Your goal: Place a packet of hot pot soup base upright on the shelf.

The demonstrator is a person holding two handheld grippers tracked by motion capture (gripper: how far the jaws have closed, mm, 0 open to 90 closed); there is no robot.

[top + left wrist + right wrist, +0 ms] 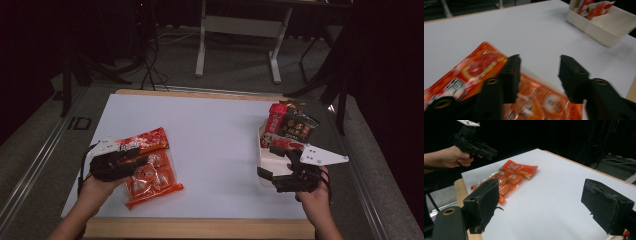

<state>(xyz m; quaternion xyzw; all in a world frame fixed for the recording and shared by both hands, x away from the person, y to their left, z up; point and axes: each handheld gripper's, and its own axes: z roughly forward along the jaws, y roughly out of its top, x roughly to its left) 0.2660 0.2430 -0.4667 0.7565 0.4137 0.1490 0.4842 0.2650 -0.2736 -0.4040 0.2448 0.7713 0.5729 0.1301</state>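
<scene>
Two orange snack bags lie on the white table at the left: a red-orange packet [145, 141] [474, 70] [521, 168] and a clear bag of round orange pieces [152, 180] [544, 102] [506, 181]. My left gripper [145, 157] [539, 60] hovers just over them, its jaws partly apart with bare table showing between them. In the right gripper view the left gripper [491, 153] is held above the table's corner. My right gripper [267, 161] [541, 187] stands wide open with nothing in it, beside a white bin [275, 165] [599, 30].
The white bin at the right holds a red packet [276, 117] and a dark packet [300, 127] standing upright. A wooden edge [200, 227] borders the table's near side. A desk frame [240, 35] stands on the floor beyond the table.
</scene>
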